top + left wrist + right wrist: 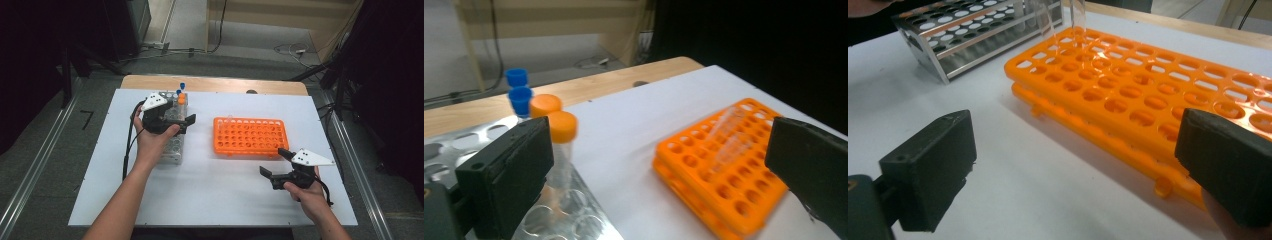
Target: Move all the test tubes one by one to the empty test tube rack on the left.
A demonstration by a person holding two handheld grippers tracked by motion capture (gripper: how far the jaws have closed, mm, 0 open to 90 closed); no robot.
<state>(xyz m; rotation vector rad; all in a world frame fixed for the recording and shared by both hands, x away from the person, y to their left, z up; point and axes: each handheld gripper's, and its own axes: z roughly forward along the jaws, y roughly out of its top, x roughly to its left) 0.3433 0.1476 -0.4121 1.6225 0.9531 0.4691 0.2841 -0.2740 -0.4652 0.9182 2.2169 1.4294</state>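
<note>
The left claw [186, 123] hangs over the clear tube rack [172, 145] with its jaws wide apart and nothing between them; the capped tubes stand at the far end of that rack, the orange-capped tube [562, 131] just beside one jaw and the blue-capped tubes [519, 97] a little behind. I think that if the claw swings back toward them it could bump an orange cap and tip the tube, since the jaw sits so close. The right claw [274, 162] waits near the front corner of the orange rack [250, 136], also wide apart and empty; a push from it could slide that light rack, I guess. Clear tubes without caps [1058, 20] lean in the far holes of the orange rack; a jolt might knock them out.

The surface [215, 195] is a white sheet on a wooden top; around it are a grey floor, cables [292, 50], metal rails [30, 175] and dark corners.
</note>
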